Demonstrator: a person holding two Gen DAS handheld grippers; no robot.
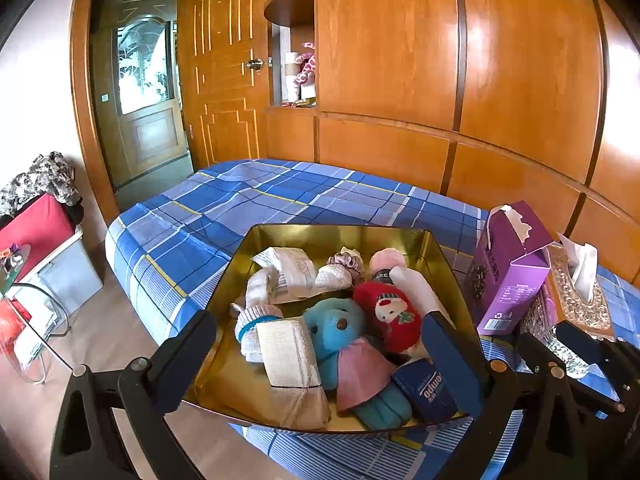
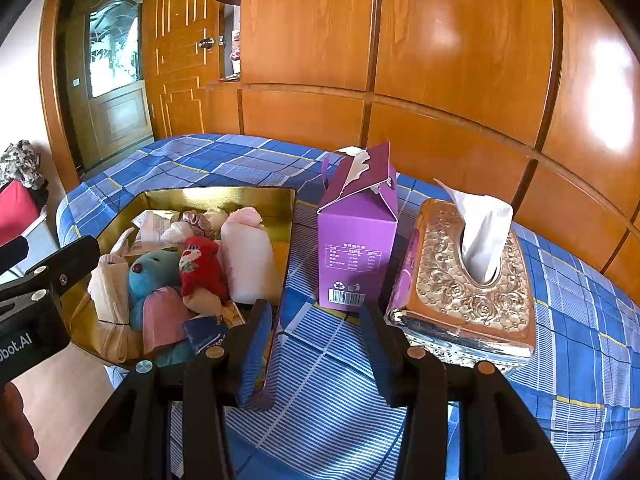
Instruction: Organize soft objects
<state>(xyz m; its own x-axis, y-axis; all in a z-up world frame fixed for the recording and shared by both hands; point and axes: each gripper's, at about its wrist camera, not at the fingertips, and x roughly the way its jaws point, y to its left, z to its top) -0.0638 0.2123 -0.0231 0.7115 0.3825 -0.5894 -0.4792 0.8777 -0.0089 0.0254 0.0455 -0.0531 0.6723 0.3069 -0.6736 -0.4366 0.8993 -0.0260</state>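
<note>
The soft objects (image 1: pixel 344 332) lie inside the gold tin (image 1: pixel 332 236) on the bed (image 1: pixel 256 204), while the left gripper (image 1: pixel 320 356) and the right gripper (image 2: pixel 316 344) both stand spread, pinching nothing.

Just ahead of the right hand-held gripper: purple carton (image 2: pixel 357 240) standing upright on blue plaid bed (image 2: pixel 580 320), top torn open. Close beside it, to the right: ornate gold tissue box (image 2: pixel 464 292), white tissue poking up. Beyond both: wooden wardrobe wall (image 2: pixel 440 40). Far left of the left hand-held gripper: panelled door (image 1: pixel 224 80), red bin (image 1: pixel 36 228) under crumpled cloth.
</note>
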